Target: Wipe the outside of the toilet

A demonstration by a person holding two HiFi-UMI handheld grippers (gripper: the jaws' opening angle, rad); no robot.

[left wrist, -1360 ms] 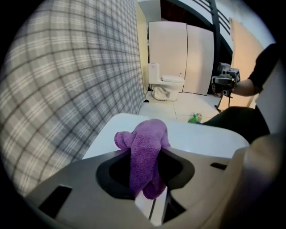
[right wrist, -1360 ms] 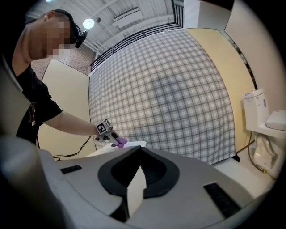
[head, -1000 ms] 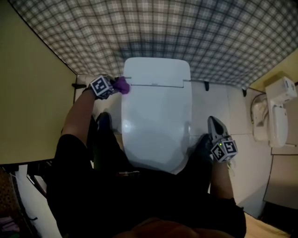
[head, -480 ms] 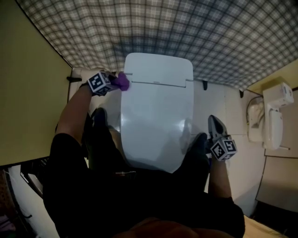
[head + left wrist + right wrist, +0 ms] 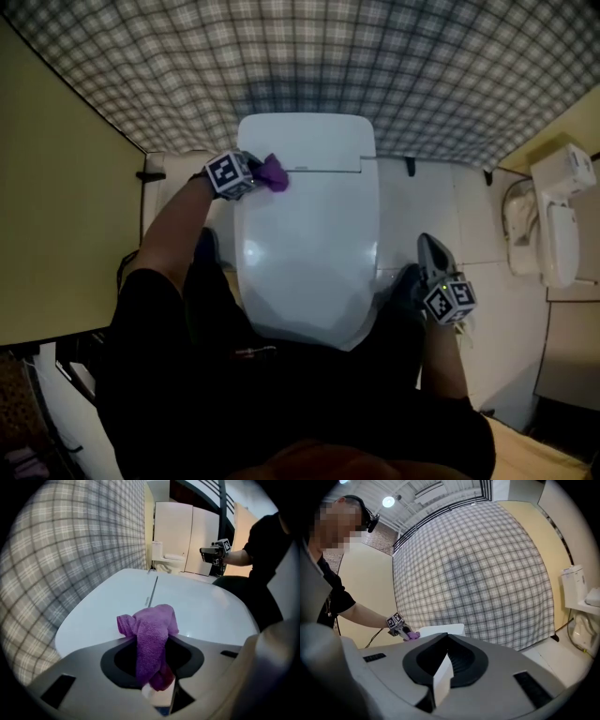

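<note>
The white toilet (image 5: 305,234) stands with its lid down in the middle of the head view. My left gripper (image 5: 253,176) is shut on a purple cloth (image 5: 274,173), which rests on the lid's back left corner near the hinge line. In the left gripper view the cloth (image 5: 150,637) bunches up out of the jaws over the lid (image 5: 197,606). My right gripper (image 5: 434,262) hangs beside the bowl's right side, apart from it, shut with nothing in it. The right gripper view shows the left gripper (image 5: 399,626) and the cloth (image 5: 413,634) far off by the tank (image 5: 447,629).
A plaid wall (image 5: 309,56) runs behind the toilet and a yellow wall (image 5: 56,216) closes the left side. A white wall-mounted fixture (image 5: 555,225) sits at the right. White floor (image 5: 422,202) lies right of the bowl. The person's dark shoe (image 5: 206,246) stands left of it.
My left gripper has carried the purple cloth rightward from the toilet's left edge onto the lid's back corner. The right gripper has stayed in place.
</note>
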